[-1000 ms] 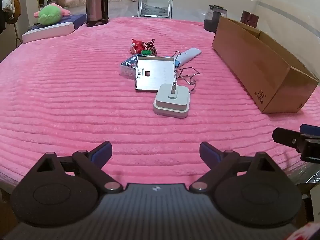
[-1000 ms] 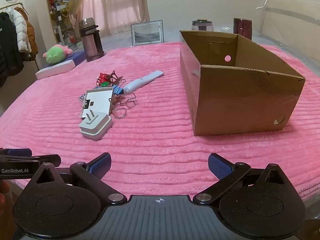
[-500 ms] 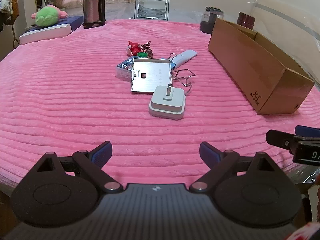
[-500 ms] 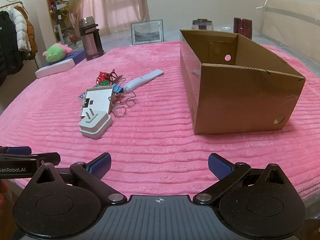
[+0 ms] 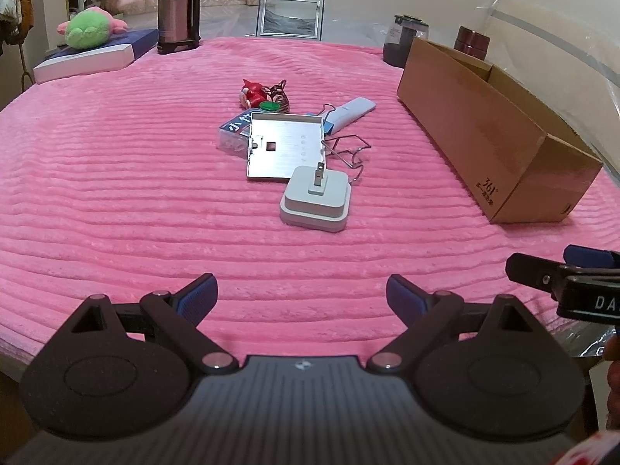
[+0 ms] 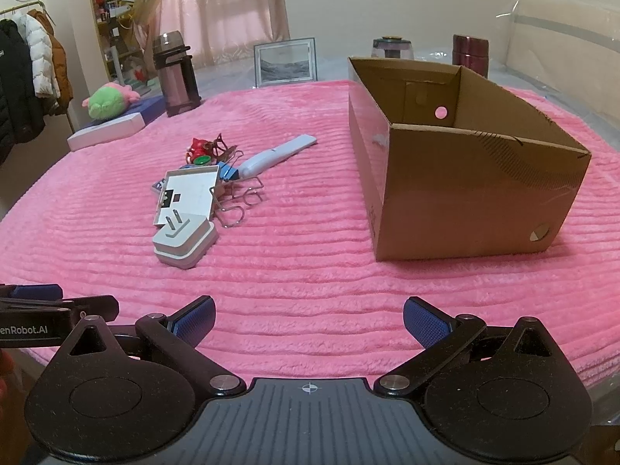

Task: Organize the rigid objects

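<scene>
both claws spread wide: left claw (image 5: 301,296), right claw (image 6: 309,319), nothing gripped.

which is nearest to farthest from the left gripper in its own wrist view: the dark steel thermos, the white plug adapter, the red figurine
From the left gripper:
1. White plug adapter, just ahead, prongs up.
2. Red figurine, mid-table, behind the pile.
3. Dark steel thermos, far edge, left.

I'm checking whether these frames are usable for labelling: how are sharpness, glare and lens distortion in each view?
Left wrist view: sharp, the charger crisp; fisheye curves the pink blanket and darkens the corners. Right wrist view: equally sharp, even soft light, mild brightness at the curtain, cardboard box edges bowed.
</scene>
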### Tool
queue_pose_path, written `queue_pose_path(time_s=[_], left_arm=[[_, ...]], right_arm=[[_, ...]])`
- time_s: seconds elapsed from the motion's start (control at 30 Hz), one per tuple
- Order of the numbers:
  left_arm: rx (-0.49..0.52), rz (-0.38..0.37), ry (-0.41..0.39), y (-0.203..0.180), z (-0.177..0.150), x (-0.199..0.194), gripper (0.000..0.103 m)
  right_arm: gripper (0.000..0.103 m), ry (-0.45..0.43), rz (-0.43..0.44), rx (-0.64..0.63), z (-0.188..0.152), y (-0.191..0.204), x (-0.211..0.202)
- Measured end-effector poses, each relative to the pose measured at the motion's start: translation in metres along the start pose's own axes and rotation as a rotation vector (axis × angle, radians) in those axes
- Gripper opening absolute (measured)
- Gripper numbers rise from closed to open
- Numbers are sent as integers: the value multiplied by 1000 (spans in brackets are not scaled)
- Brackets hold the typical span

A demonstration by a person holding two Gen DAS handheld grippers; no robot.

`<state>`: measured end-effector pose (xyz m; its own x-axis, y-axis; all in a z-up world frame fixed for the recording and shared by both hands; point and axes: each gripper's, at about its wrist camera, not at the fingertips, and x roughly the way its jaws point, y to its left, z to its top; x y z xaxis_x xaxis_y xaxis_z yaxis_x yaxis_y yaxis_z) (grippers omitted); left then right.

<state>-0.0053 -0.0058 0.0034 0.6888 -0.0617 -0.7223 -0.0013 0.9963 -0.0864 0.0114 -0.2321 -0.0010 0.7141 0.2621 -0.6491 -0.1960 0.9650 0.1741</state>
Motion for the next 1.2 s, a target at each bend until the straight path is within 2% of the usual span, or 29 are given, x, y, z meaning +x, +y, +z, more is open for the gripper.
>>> queue_pose_path(time_s=[1.2], left_arm=[[-9,-6,-1,2,0,0,92]], right_arm=[[101,1,-1,-10,0,3,1]])
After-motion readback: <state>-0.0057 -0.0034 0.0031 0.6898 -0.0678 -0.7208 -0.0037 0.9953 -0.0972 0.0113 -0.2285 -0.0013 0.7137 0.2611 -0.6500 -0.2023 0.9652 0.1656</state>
